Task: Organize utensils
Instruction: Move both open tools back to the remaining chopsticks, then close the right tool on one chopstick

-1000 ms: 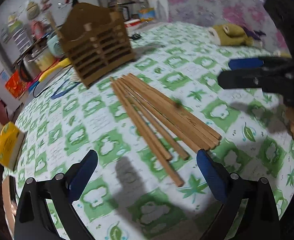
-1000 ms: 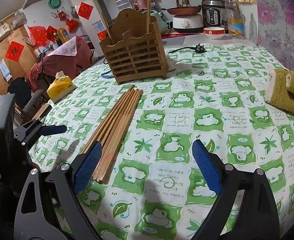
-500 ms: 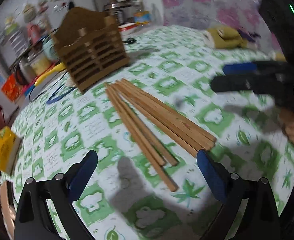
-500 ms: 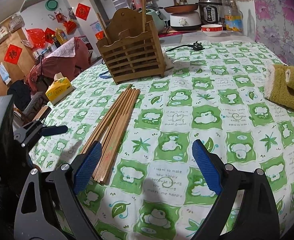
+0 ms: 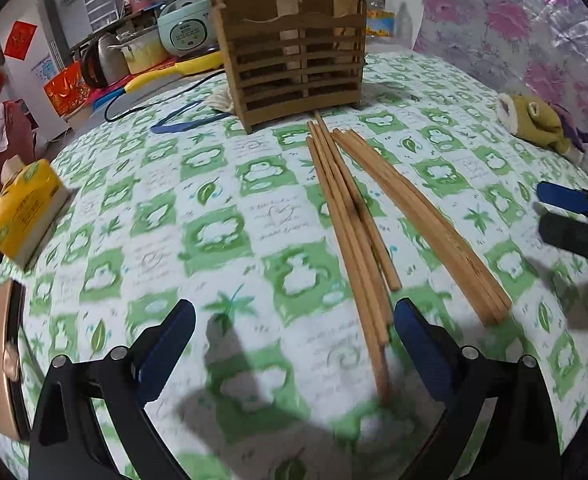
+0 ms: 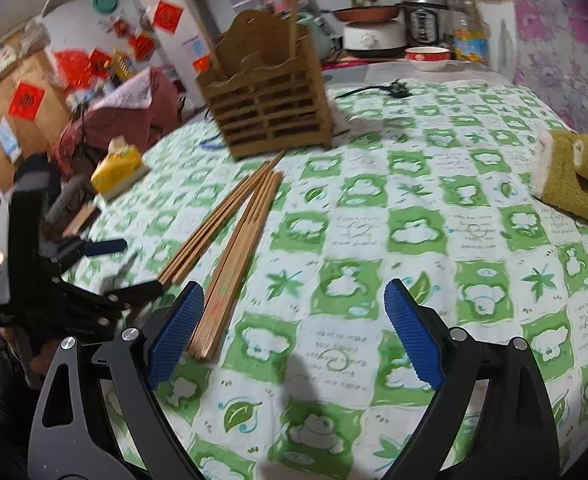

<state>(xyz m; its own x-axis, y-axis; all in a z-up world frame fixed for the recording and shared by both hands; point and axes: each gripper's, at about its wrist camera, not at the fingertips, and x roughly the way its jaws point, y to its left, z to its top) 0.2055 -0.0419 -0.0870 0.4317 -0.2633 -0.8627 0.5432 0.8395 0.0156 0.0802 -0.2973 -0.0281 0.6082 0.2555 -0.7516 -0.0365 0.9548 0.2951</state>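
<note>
1. Left wrist view: left gripper (image 5: 294, 344) has its jaws apart, holding nothing. Loose chopsticks (image 5: 358, 224) lie on the tablecloth (image 5: 222, 236) in front of the wooden slatted holder (image 5: 294, 68); two sticks already stand in it.
2. Right wrist view: right gripper (image 6: 294, 328) is spread and empty, near the chopstick ends farthest from the holder. Judgement: most sorting remains.

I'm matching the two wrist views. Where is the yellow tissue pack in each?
Left wrist: tissue pack at the far left, on the table's edge.
Right wrist: upper left, left of the chopsticks.
Shared landmark: the wooden holder.
</note>
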